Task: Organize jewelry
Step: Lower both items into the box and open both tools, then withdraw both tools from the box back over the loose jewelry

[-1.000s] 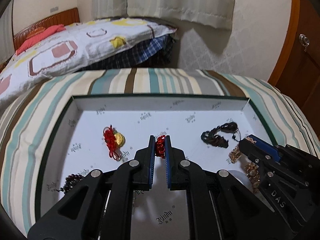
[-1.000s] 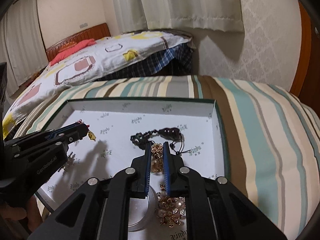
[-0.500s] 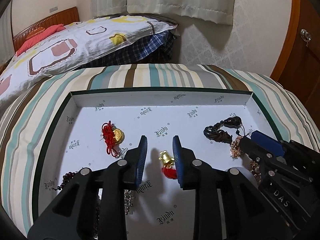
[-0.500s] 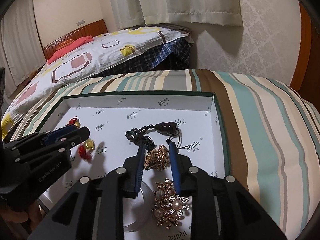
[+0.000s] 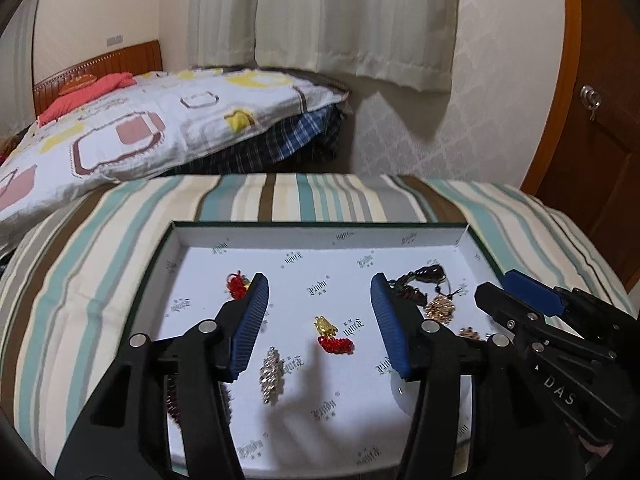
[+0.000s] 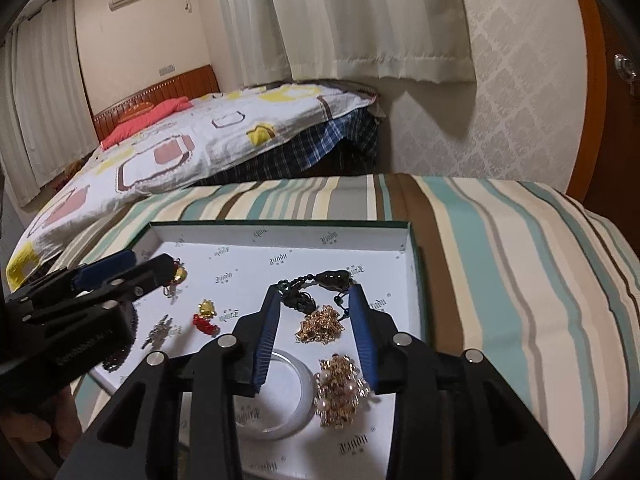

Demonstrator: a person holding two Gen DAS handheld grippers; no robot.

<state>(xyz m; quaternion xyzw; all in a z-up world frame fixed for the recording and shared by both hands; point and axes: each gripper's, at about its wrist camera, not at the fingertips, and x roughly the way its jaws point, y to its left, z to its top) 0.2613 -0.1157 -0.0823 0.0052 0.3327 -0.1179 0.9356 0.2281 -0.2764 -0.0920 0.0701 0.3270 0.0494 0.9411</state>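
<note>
1. A white-lined tray (image 5: 320, 234) lay on a striped bedcover (image 6: 500, 260).
2. The left gripper (image 5: 319, 296) hung above the tray, its jaws having just been opening, now parted and empty; a gold charm with red tassel (image 5: 332, 336) lay on the tray floor below them.
3. The right gripper (image 6: 316, 308) had likewise just been opening, its jaws apart with nothing pinched; a gold filigree piece (image 6: 322, 324) lay on the tray between them, touching neither.
4. A dark beaded pendant (image 6: 316, 286) lay just beyond that piece, towards the tray's far wall.
</note>
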